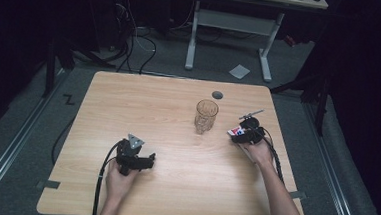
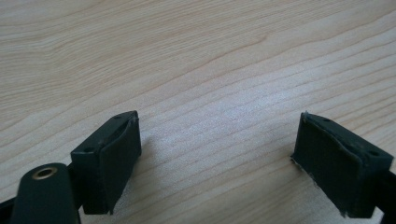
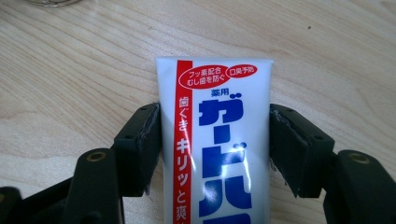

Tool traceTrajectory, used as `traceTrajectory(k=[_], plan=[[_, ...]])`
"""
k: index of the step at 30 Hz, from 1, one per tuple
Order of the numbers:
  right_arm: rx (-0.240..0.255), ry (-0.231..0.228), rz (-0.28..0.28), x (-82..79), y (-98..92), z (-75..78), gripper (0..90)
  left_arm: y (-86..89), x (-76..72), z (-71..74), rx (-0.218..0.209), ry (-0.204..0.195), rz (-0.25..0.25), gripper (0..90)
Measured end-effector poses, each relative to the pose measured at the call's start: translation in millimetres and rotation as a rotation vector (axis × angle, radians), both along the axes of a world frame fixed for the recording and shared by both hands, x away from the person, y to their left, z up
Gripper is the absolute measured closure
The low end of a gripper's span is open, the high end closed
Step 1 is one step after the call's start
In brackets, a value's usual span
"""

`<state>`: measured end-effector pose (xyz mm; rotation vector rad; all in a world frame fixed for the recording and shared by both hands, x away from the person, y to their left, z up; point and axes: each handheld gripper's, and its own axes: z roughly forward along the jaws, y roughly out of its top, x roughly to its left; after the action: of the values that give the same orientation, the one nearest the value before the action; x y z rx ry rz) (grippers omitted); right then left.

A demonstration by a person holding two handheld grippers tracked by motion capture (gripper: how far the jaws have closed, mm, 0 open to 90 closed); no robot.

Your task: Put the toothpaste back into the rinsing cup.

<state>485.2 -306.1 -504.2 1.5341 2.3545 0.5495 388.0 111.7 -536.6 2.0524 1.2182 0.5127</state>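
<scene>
A white toothpaste tube [image 3: 215,93] with a red stripe and blue lettering lies flat on the wooden table [image 1: 169,101]. My right gripper [image 3: 215,149] is shut on it, one black pad pressed against each side. In the high view the tube [image 1: 235,132] pokes out of the right gripper [image 1: 242,134] at the table's right side. A ribbed clear glass [image 1: 206,116] stands upright just left of it, empty as far as I can tell. My left gripper [image 1: 149,161] rests low at the front left, open [image 2: 217,154] over bare wood, nothing between its pads.
A thin grey stick-like object [image 1: 252,113] lies just beyond the right gripper; what it is I cannot tell. A round grey grommet [image 1: 217,94] sits near the table's far edge. A white desk frame [image 1: 231,25] and cables stand on the floor behind.
</scene>
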Motion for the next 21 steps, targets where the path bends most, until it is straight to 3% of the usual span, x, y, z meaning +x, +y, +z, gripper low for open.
traceTrajectory(k=[11,16,21], plan=[[-0.009,0.024,0.019,1.7,-0.1,2.7,45.4,0.0,0.0,0.0,0.0,0.0,0.0,15.2],[-0.076,-0.012,0.046,-2.6,4.8,4.8,52.3,0.0,0.0,0.0,0.0,0.0,0.0,15.2],[-0.071,-0.03,0.053,-6.1,3.2,8.3,56.8,0.1,0.0,0.1,0.0,0.001,-0.001,15.2]])
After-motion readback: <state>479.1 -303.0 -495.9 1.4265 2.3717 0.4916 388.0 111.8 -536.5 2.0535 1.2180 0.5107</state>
